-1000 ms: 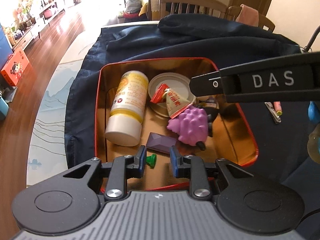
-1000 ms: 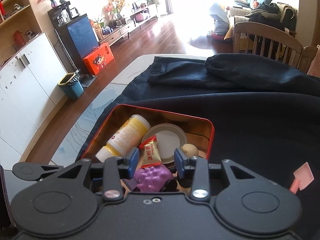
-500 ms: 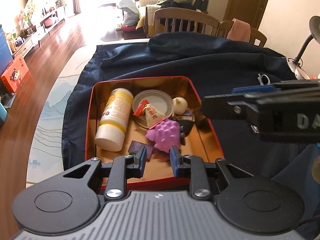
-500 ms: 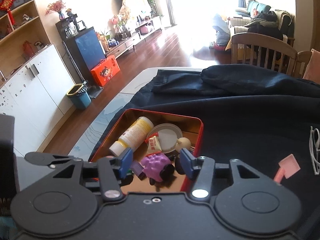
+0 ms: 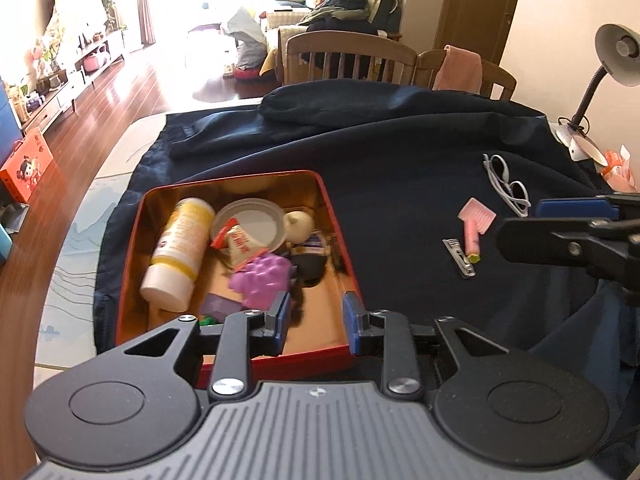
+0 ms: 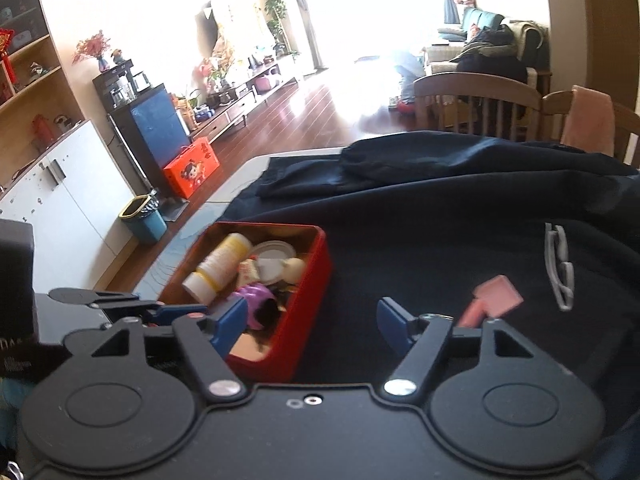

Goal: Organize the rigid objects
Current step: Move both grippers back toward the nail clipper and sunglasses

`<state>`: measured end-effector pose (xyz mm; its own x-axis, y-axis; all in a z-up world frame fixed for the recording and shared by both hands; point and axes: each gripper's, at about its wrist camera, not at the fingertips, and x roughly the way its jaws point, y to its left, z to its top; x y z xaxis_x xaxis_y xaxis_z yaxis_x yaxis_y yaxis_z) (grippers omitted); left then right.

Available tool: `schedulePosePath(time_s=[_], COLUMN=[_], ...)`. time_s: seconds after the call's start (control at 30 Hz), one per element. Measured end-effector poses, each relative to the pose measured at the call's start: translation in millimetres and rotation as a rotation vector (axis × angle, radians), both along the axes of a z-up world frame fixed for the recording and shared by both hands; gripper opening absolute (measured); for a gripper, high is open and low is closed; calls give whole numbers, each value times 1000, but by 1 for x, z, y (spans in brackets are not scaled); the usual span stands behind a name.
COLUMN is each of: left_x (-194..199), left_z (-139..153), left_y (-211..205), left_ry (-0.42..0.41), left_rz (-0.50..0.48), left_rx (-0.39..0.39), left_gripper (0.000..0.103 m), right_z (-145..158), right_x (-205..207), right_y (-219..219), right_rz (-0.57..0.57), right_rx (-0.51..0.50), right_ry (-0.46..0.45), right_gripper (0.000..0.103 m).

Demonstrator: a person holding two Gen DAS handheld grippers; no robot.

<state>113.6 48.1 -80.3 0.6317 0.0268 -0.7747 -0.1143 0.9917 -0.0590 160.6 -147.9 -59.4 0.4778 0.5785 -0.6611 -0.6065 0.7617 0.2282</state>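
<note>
A: What has just changed?

B: Both tongs have pulled back from the tin. A second ago the right tongs stood over the purple toy and the sachet; now they sit lower right of the tin in the right wrist view, and their jaws have just been opening, wide now, nothing between them.

A: And the left tongs?

B: Jaws a little apart, just opened slightly, gripping nothing. They hover over the tin's near right corner, bottom centre of the left view.

A: So what does that mean for the job?

B: My reading: one drop-off is done. The bottle, lid, toy and sachet all lie in the tin. Left out on the dark cloth are the pink comb, the nail clipper touching its handle end, and the white glasses, all centre right in the left view. The right tongs look headed for the comb, which shows just past their right finger.

A: Room to move?

B: Plenty. Bare cloth lies between the tin's right wall and the comb. The table edge runs down the left of the frame, near the tin's left wall, so that side is tight. A lamp stands upper right, well apart from the comb.
</note>
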Motion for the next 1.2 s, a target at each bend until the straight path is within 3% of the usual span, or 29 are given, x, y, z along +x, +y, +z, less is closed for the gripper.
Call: schedulePosePath(time_s=[0.07, 0.1, 0.13, 0.17, 0.3, 0.47, 0.6, 0.87, 1.2], left_x=[1, 2, 3, 4, 11, 23, 35, 62, 94], left_z=[0, 0, 0, 1, 1, 0, -3, -18, -43], left_y=[-8, -13, -17, -21, -39, -64, -84, -115, -127], left_ry=[-4, -6, -11, -22, -28, -37, -41, -28, 36], left_rz=[-2, -2, 2, 9, 10, 10, 2, 10, 18], left_rx=[-2, -2, 0, 2, 5, 3, 12, 36, -18], left_gripper=[39, 47, 61, 67, 67, 79, 81, 81, 81], right_z=[0, -1, -1, -1, -1, -3, -6, -18, -56], right_x=[1, 2, 2, 4, 13, 28, 46, 85, 133], right_y=[-13, -20, -27, -34, -61, -92, -112, -135, -133], right_rz=[-9, -13, -17, -22, -48, -71, -86, -100, -93], right_rx=[-5, -7, -9, -11, -19, -38, -53, -87, -138], right_ry=[-5, -7, -9, -10, -16, -40, -52, -58, -9], right_gripper=[77, 78, 78, 79, 84, 96, 101, 102, 100])
